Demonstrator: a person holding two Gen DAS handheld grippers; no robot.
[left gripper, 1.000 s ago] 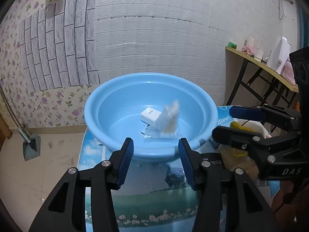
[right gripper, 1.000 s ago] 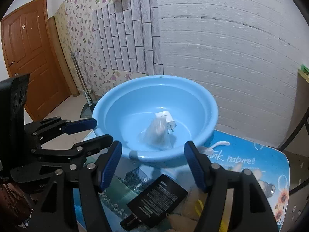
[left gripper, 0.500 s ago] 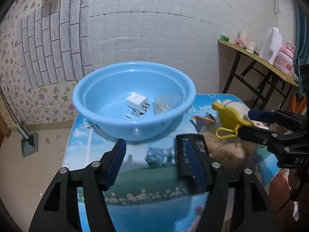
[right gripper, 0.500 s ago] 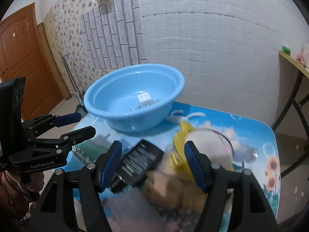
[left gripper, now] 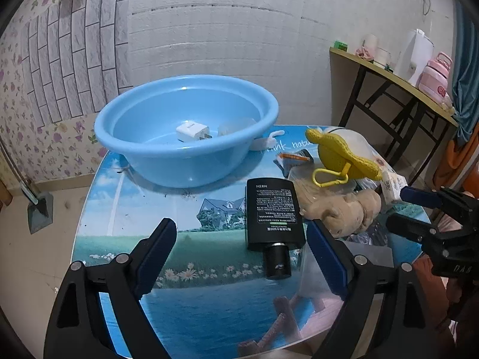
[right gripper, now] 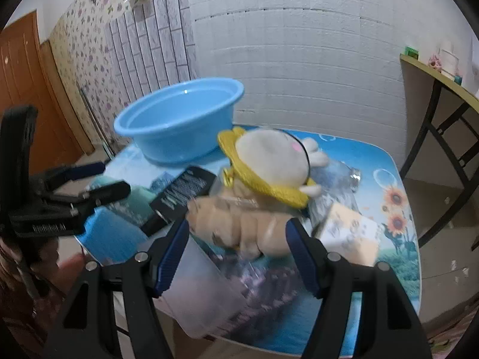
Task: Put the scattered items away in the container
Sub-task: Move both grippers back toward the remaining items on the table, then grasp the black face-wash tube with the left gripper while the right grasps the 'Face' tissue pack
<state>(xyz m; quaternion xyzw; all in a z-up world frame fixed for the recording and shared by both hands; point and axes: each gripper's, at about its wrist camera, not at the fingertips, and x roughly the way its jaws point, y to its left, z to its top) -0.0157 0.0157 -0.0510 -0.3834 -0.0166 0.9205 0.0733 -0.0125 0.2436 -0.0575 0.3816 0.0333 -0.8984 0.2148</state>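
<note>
Both grippers, left gripper (left gripper: 241,254) and right gripper (right gripper: 238,252), hang released near the round blue plastic basin (left gripper: 191,161), holding nothing; a black rectangular bottle (left gripper: 273,212) lies between them.

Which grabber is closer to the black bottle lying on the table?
Left. The left gripper hangs open right over the black bottle, whose cap sits between its jaws. The right gripper is off to the bottle's right, open around the tan plush toy.

White brick wall (left gripper: 239,30), floral wallpaper (left gripper: 18,113), wooden door (right gripper: 21,89).
</note>
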